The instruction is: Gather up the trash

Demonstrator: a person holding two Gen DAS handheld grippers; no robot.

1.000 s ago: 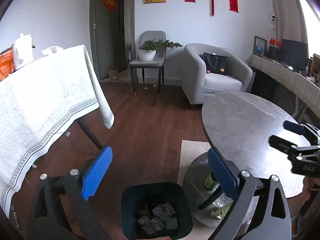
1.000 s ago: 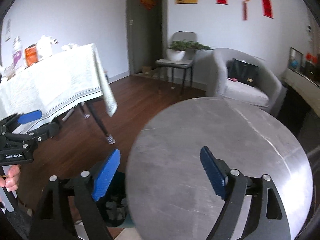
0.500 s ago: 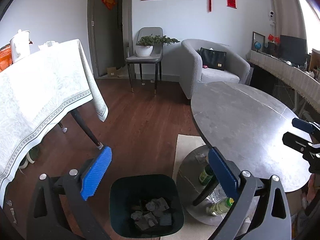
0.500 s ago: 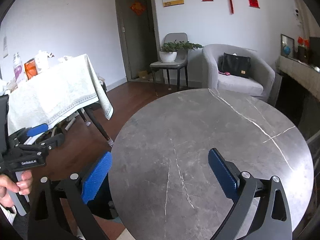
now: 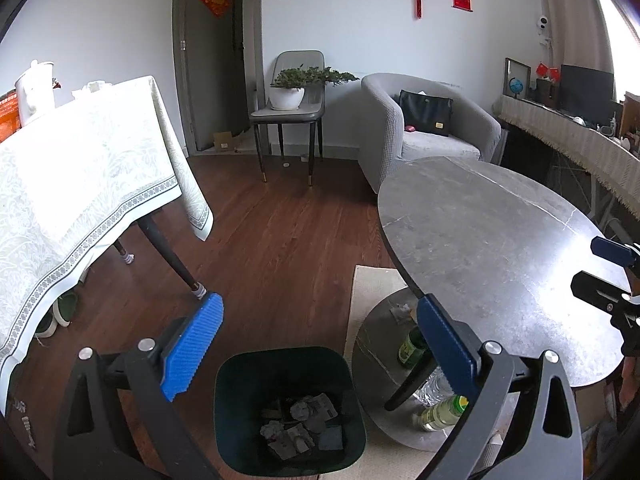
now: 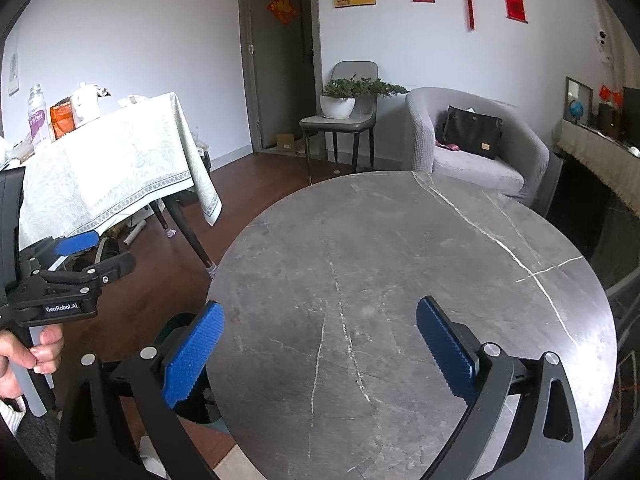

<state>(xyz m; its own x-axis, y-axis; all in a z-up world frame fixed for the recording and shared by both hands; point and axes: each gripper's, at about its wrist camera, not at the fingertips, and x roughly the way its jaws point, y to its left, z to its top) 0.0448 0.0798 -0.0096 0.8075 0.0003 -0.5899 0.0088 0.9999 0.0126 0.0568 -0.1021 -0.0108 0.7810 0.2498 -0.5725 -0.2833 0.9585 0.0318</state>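
Observation:
A dark green trash bin (image 5: 224,412) stands on the floor beside the round grey marble table (image 5: 488,248). Crumpled grey paper scraps (image 5: 300,428) lie in its bottom. My left gripper (image 5: 316,344) is open and empty, held above the bin. My right gripper (image 6: 320,344) is open and empty above the table top (image 6: 400,248), which shows no trash. The bin's edge (image 6: 176,326) peeks out beside the table in the right wrist view. Each gripper shows in the other's view: the right one (image 5: 608,276), the left one (image 6: 76,264).
Bottles (image 5: 440,414) lie on the table's lower shelf (image 5: 380,344) over a beige rug (image 5: 368,284). A cloth-covered table (image 5: 80,176) stands left, a chair with a potted plant (image 5: 292,92) and a grey armchair (image 5: 432,128) behind. Wooden floor (image 5: 272,248) lies between.
Both grippers have risen and pulled back; the bin and round table look farther away. Both stay open and empty.

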